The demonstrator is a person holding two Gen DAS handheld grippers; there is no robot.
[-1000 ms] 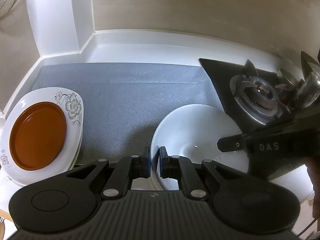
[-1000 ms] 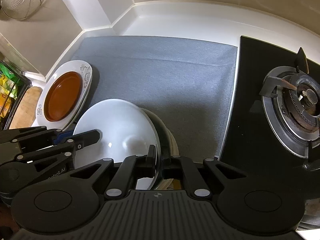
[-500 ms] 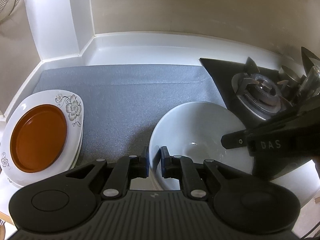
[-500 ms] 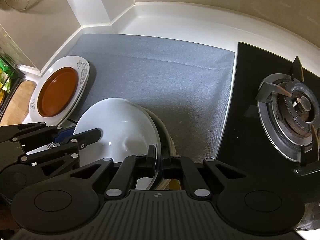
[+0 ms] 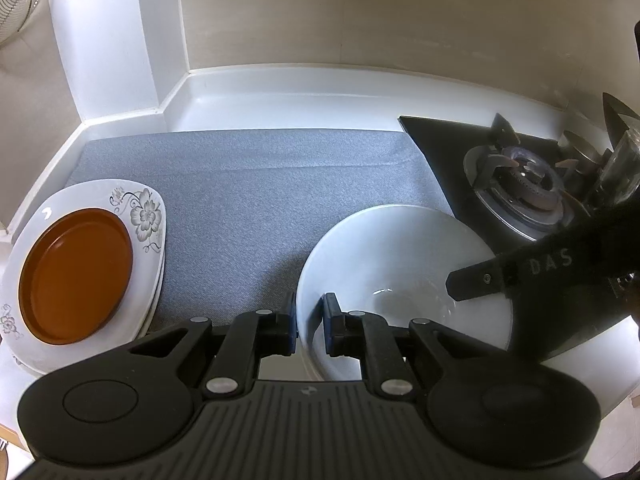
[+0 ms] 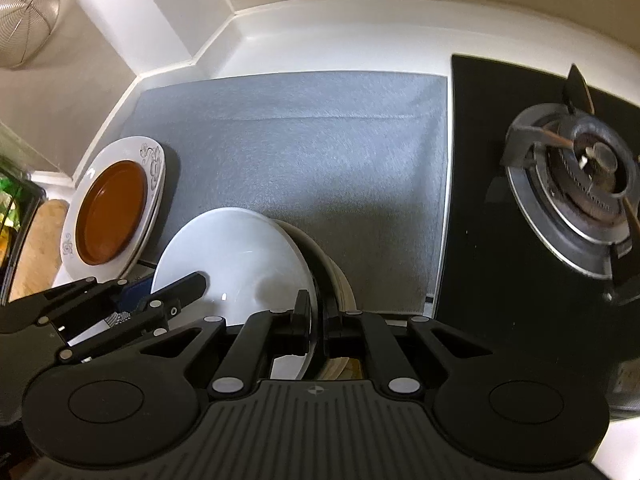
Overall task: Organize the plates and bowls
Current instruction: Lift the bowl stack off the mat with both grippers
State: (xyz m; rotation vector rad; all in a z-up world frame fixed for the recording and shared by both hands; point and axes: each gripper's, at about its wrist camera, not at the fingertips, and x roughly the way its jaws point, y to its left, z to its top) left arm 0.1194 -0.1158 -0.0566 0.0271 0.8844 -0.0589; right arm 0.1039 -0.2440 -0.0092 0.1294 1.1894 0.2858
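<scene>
A white bowl (image 5: 400,264) sits at the front of the grey mat (image 5: 248,184), nested over a dark bowl (image 6: 316,248) and a cream one (image 6: 344,288). My left gripper (image 5: 310,320) straddles the white bowl's left rim; the pads stand slightly apart and do not press on it. My right gripper (image 6: 316,316) is shut on the opposite rim of the white bowl (image 6: 232,256). To the left, a brown plate (image 5: 76,272) lies on a white flowered plate (image 5: 144,216).
A black gas hob with a burner (image 6: 584,192) lies to the right of the mat. White counter and walls close off the back corner (image 5: 188,92). A wire strainer (image 6: 24,24) hangs at the upper left. A glass vessel (image 5: 624,168) stands by the hob.
The gap between my left fingers has widened a little around the bowl's rim. My right gripper keeps its hold, and the bowl has hardly moved.
</scene>
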